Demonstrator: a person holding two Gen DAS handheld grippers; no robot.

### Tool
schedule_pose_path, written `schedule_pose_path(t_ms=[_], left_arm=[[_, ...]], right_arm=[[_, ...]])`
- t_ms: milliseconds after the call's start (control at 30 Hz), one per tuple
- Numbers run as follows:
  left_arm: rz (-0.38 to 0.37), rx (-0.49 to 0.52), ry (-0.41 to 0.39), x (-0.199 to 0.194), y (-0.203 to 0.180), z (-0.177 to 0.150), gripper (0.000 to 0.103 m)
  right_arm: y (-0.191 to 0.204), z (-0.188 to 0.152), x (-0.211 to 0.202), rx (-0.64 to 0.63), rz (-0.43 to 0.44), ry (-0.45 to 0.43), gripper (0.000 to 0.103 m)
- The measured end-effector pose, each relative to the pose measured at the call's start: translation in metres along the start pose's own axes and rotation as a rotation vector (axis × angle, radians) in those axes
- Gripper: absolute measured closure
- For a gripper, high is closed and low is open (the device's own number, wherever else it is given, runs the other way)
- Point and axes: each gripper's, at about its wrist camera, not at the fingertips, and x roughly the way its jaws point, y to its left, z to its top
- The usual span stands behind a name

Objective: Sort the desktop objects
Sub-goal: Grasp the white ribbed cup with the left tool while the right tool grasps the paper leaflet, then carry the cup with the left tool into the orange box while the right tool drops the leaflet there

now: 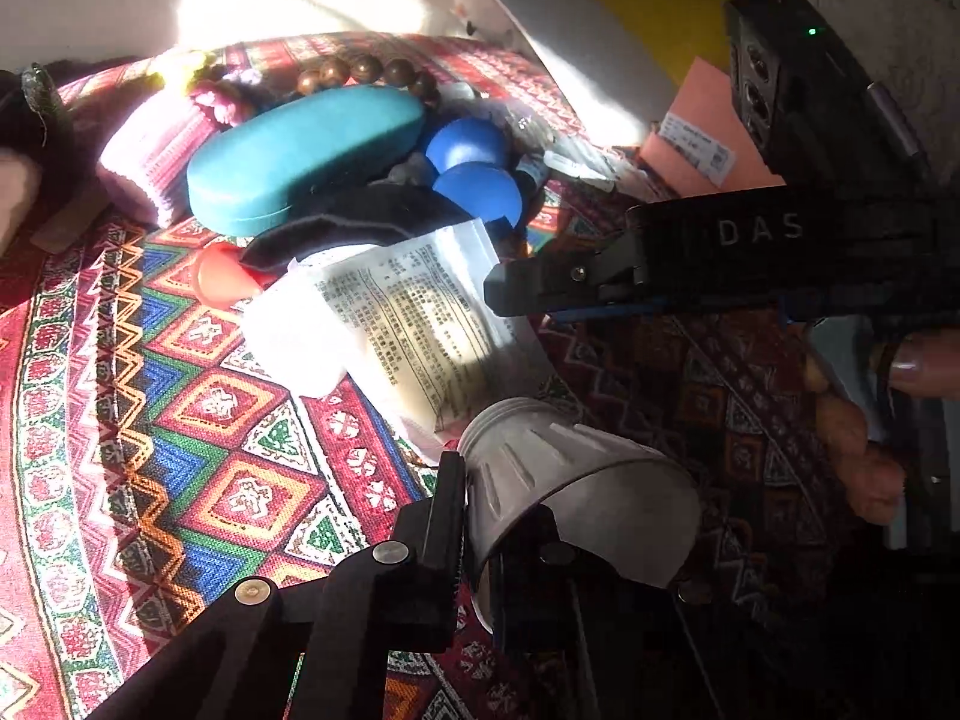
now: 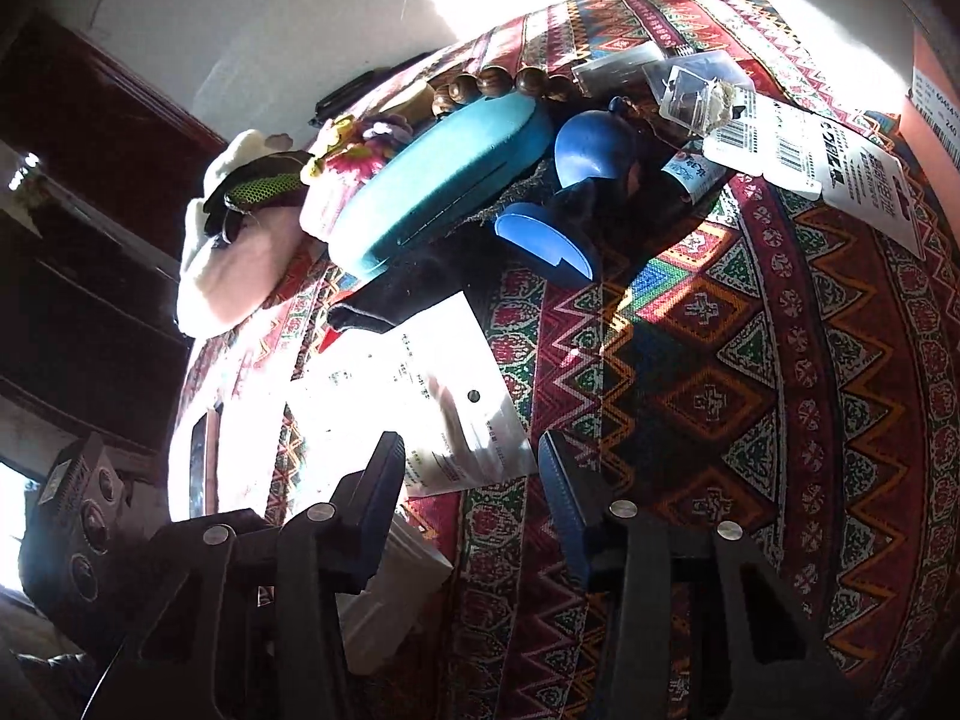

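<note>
Left wrist view: my left claw (image 1: 474, 516) pinches a grey cup (image 1: 576, 480) above the bench (image 1: 180, 420); right claw (image 2: 468, 468) spread, printed packet (image 2: 420, 396) just ahead, nearer it

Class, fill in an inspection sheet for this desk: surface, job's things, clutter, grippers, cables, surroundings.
Surface: patterned red woven cloth, part sunlit.
Job's things: teal hard glasses case, blue rubber cups, brown wooden bead string, printed white packet, grey ribbed plastic cup.
Clutter: barcoded packets, pink cloth.
Grippers: left gripper shut on grey cup; right gripper open.
Cables: nothing seen.
Surroundings: white wall, dark wood furniture.
</note>
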Motion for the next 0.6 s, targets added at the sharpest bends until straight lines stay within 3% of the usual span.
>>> schedule_pose_path(t_ms=[133, 167, 233, 300, 333, 367, 433, 500, 567, 600], left_arm=[[0.000, -0.029, 0.003, -0.009, 0.013, -0.004, 0.101], [0.003, -0.037, 0.014, -0.007, 0.016, -0.006, 0.101], [0.000, -0.055, 0.036, -0.004, 0.021, -0.011, 0.101], [-0.002, -0.068, 0.050, -0.002, 0.024, -0.014, 0.101], [-0.003, -0.071, 0.053, -0.002, 0.024, -0.015, 0.101], [-0.008, -0.080, 0.056, -0.001, 0.026, -0.015, 0.100], [-0.018, -0.097, 0.063, 0.001, 0.029, -0.017, 0.099], [-0.028, -0.114, 0.069, 0.003, 0.031, -0.018, 0.091], [-0.038, -0.132, 0.075, 0.005, 0.034, -0.019, 0.062], [-0.039, -0.137, 0.071, 0.006, 0.035, -0.020, 0.059]], right_arm=[[-0.012, 0.016, 0.016, 0.055, 0.015, -0.007, 0.053], [-0.018, 0.020, 0.020, 0.080, 0.023, -0.009, 0.045], [-0.033, 0.023, 0.027, 0.167, 0.122, 0.002, 0.036], [-0.042, 0.024, 0.034, 0.228, 0.235, 0.022, 0.038], [-0.042, 0.022, 0.038, 0.242, 0.295, 0.043, 0.052], [-0.043, 0.020, 0.042, 0.256, 0.354, 0.065, 0.073], [-0.036, 0.012, 0.051, 0.239, 0.383, 0.103, 0.099], [-0.029, 0.005, 0.061, 0.214, 0.372, 0.142, 0.101], [-0.027, -0.001, 0.072, 0.213, 0.375, 0.177, 0.101], [-0.028, -0.003, 0.079, 0.224, 0.384, 0.193, 0.102]])
